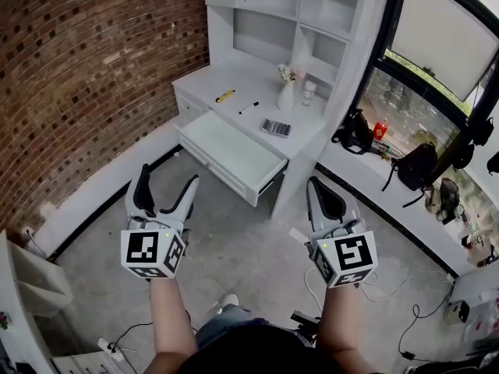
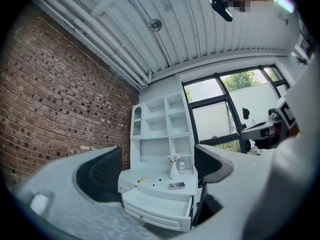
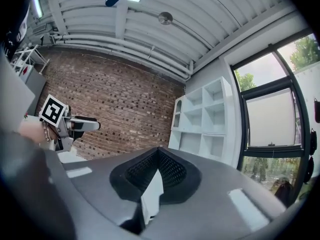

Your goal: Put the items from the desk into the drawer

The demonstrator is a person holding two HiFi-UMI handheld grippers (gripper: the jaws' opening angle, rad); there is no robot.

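White desk with shelf unit, set against a brick wall; drawer under the worktop, pulled open. On the worktop, in a loose row along the front half: yellow marker furthest left; black pen near it, to the right; calculator toward the right edge. White vase with flowers and small jar, side by side near the back right corner. Left gripper: jaws wide apart, holding nothing, over the grey floor, well short of the desk. Right gripper: jaws pressed together, holding nothing, likewise over the floor, well apart from drawer and items
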